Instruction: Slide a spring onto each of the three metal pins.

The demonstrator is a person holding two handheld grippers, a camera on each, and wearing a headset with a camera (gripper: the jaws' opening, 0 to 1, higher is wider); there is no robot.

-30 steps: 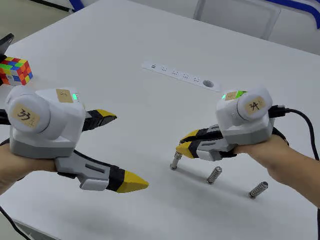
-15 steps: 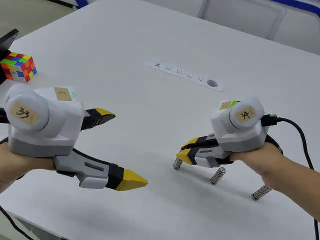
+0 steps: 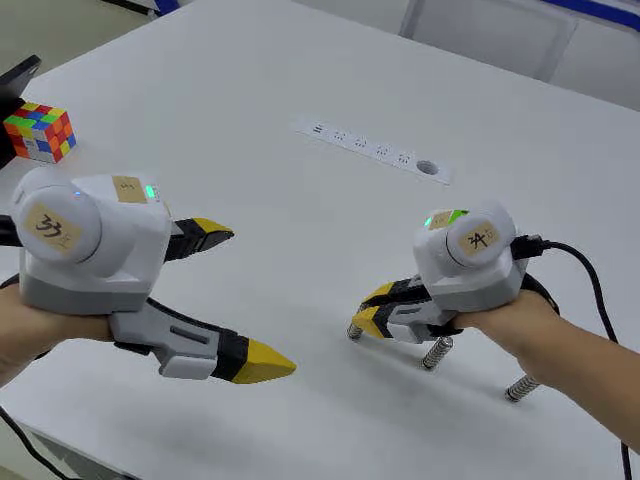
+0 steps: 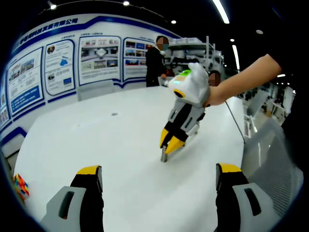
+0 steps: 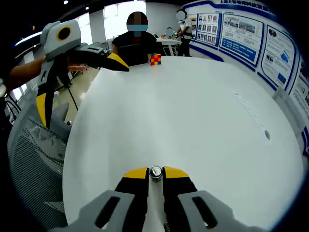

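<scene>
My right gripper is shut on the leftmost metal pin, whose round top shows between the yellow tips; coils show below them. In the left gripper view the same gripper points down onto that pin. To its right, two springs stand tilted on the white table. My left gripper hovers wide open at the left with nothing between its jaws, well apart from the pins.
A Rubik's cube sits at the far left edge. A white power strip lies across the table's far side. A black cable trails from my right gripper. The table's near edge runs just below my left gripper.
My right gripper has come down a little over the leftmost pin, so less of the pin shows below its tips. My left gripper has stayed open in place.
</scene>
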